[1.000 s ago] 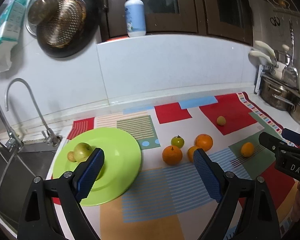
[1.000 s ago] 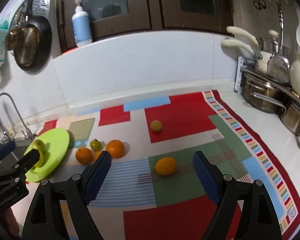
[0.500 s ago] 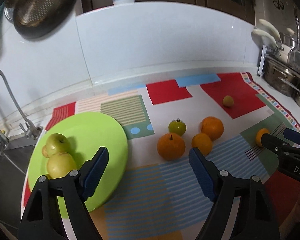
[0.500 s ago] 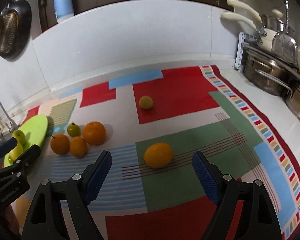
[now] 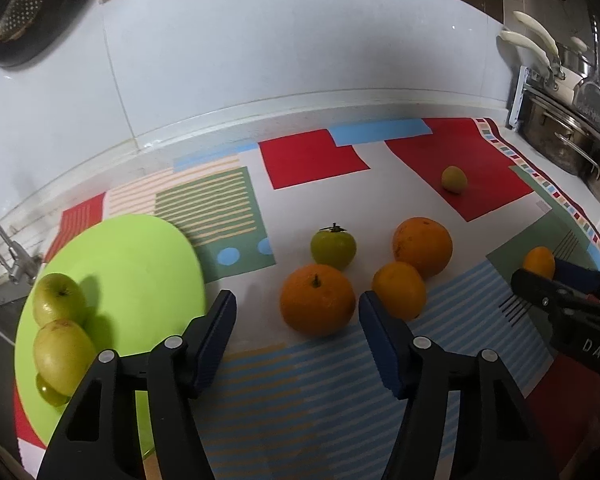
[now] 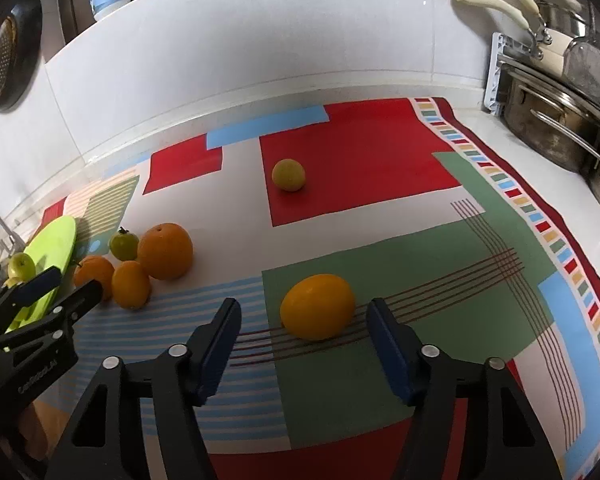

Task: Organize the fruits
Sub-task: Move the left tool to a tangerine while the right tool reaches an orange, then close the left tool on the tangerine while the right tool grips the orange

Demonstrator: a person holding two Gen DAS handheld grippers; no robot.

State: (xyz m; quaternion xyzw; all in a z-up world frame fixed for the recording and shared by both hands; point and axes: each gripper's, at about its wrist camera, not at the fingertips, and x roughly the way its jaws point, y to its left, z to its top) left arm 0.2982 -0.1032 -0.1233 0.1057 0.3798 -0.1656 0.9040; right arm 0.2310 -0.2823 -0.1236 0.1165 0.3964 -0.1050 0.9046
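On a patterned mat, an orange with a stem [image 5: 317,305] lies just ahead of my left gripper [image 5: 296,316], whose jaws are closing with a gap on either side of the fruit. Beside it sit a small orange [image 5: 399,290], a bigger orange [image 5: 422,246] and a green persimmon [image 5: 333,247]. The lime-green plate [image 5: 140,272] at left holds green apples [image 5: 59,305]. My right gripper [image 6: 302,322] is closing around a yellow-orange citrus [image 6: 317,306], pads not touching it. A small yellow fruit [image 6: 288,175] lies farther back on red.
Steel pots [image 6: 556,128] and a utensil rack [image 6: 500,76] stand at the right edge. A faucet [image 5: 8,256] and sink lie left of the plate. The white tiled wall [image 5: 300,48] closes the back. A dark pan [image 5: 32,0] hangs upper left.
Both grippers have sunk and moved forward toward the fruit, and their jaws have narrowed. The left now frames the stemmed orange, the right the yellow-orange citrus.
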